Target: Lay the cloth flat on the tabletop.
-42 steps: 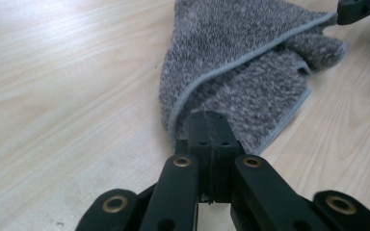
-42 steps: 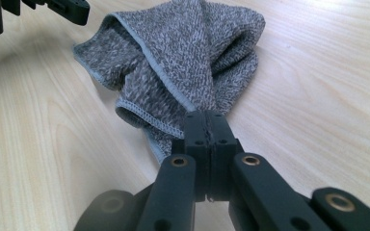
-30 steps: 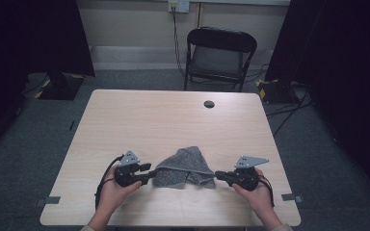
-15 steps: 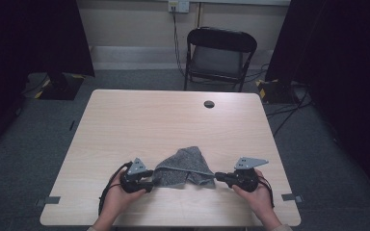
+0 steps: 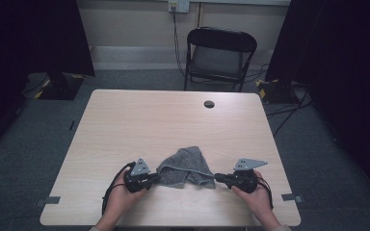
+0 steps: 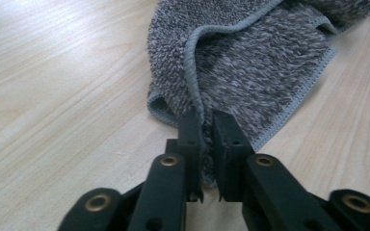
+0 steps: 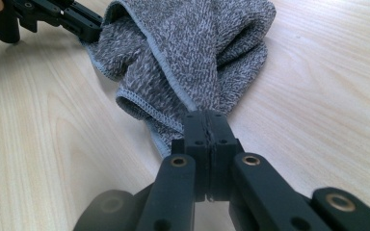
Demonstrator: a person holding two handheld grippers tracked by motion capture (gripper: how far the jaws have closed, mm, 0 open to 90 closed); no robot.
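Both jaws pinch our gray towel [image 5: 185,167].
We hold the left gripper [image 6: 207,126] and right gripper [image 7: 206,126] at its two ends, on the wooden table [image 5: 164,122] near a black chair [image 5: 219,55].

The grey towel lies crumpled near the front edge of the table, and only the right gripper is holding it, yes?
Not quite. The grey towel is crumpled near the front edge, but both grippers hold it: the left gripper has its jaws closed on a corner in the left gripper view, and the right gripper grips the other end.
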